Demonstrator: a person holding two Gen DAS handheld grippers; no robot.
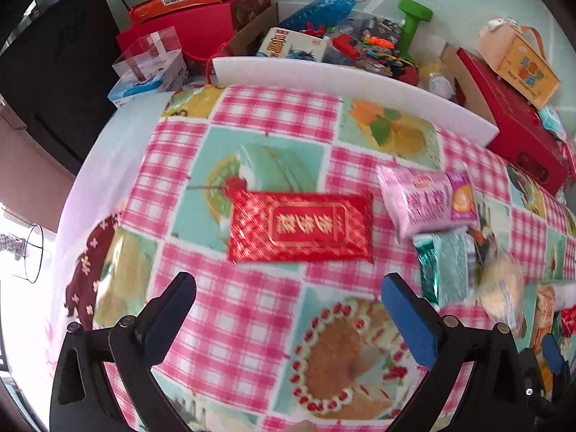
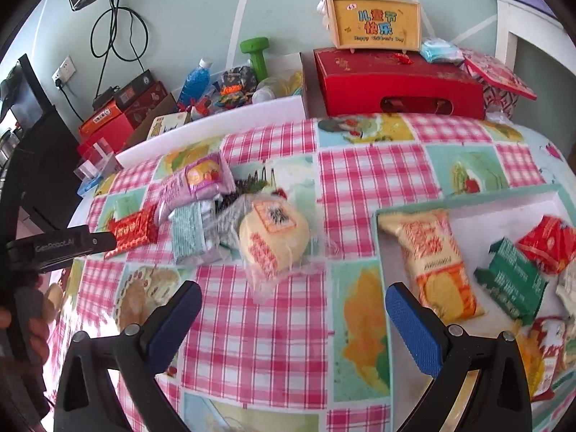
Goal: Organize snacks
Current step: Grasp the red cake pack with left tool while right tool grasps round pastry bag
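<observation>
A red foil snack packet [image 1: 300, 227] lies flat on the checked tablecloth, just ahead of my open, empty left gripper [image 1: 288, 298]. Right of it lie a pink packet [image 1: 426, 199], a green-silver packet [image 1: 446, 266] and a round pastry in clear wrap [image 1: 502, 286]. In the right wrist view the same pile shows: red packet [image 2: 131, 232], pink packet [image 2: 194, 183], green-silver packet [image 2: 192, 234], pastry [image 2: 273, 235]. My right gripper [image 2: 293, 306] is open and empty, near the pastry. A teal tray [image 2: 468, 198] at the right holds an orange packet [image 2: 433, 262], a green packet [image 2: 511, 279] and a red packet [image 2: 547, 239].
A white board [image 1: 345, 75] edges the table's far side. Behind it stand red boxes [image 2: 396, 82], a yellow gift case [image 2: 376, 23], a green dumbbell [image 2: 257, 55], a blue bottle [image 2: 194, 81] and a box of toys. The left gripper's body [image 2: 57, 246] shows at the left.
</observation>
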